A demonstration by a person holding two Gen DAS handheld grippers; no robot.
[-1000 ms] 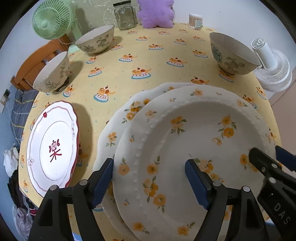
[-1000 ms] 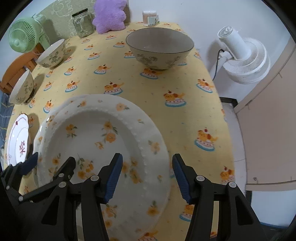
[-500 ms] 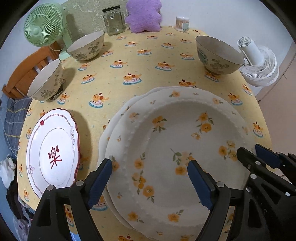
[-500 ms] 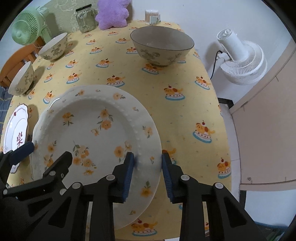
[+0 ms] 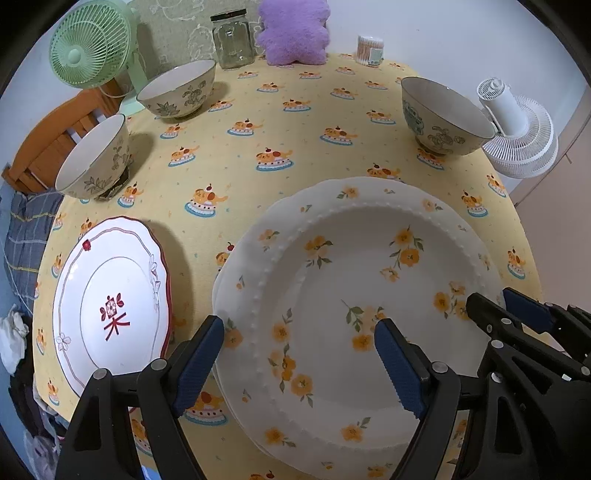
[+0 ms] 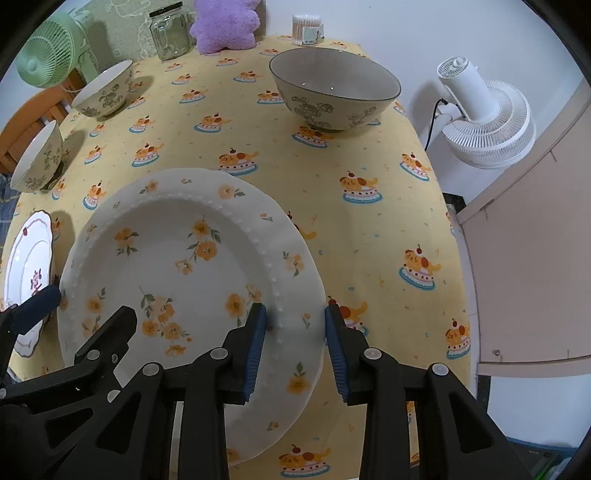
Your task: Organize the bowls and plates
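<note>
A white plate with yellow flowers (image 5: pixel 362 280) (image 6: pixel 184 266) lies on top of a matching plate, whose edge (image 5: pixel 218 291) peeks out at the left. My right gripper (image 6: pixel 295 325) straddles the top plate's right rim, one pad inside it and one at its outer edge; both touch it, though the jaws are opening slightly. My left gripper (image 5: pixel 299 362) stands open over the plate's left rim, with its left pad outside the plate. A red-rimmed plate (image 5: pixel 110 310) lies to the left. Three patterned bowls (image 5: pixel 177 90) (image 5: pixel 94 158) (image 6: pixel 334 90) stand further back.
The yellow printed tablecloth (image 5: pixel 295 122) covers the table. A green fan (image 5: pixel 88 44), a glass jar (image 5: pixel 232 38), a purple cushion (image 5: pixel 291 31) and a small tub (image 5: pixel 369 50) line the far edge. A white fan (image 6: pixel 480 122) stands beyond the right edge.
My right gripper's jaws have closed from wide apart onto the top plate's right rim. The top plate now sits more squarely over the lower one. The left gripper stays open.
</note>
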